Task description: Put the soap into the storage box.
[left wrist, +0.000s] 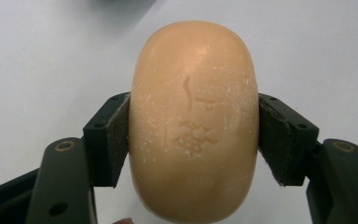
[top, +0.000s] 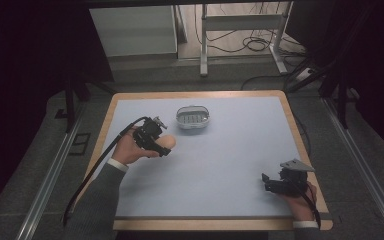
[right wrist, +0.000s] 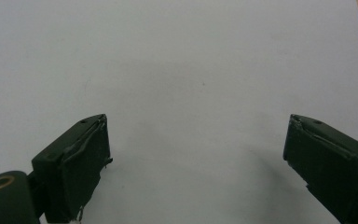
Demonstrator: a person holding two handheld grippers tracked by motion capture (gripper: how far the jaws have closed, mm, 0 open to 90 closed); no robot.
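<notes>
Pinched between the pads of the left tool (left wrist: 193, 135): a peach soap bar (left wrist: 194, 121), gripped across its width, held toward the table's left edge, just short of the white soap dish (top: 193, 118) near the far edge. Pickup apparently done; left, probably, carrying to the dish and releasing. Idle at the near right corner, jaws spread and empty: right tool (right wrist: 196, 158).
</notes>
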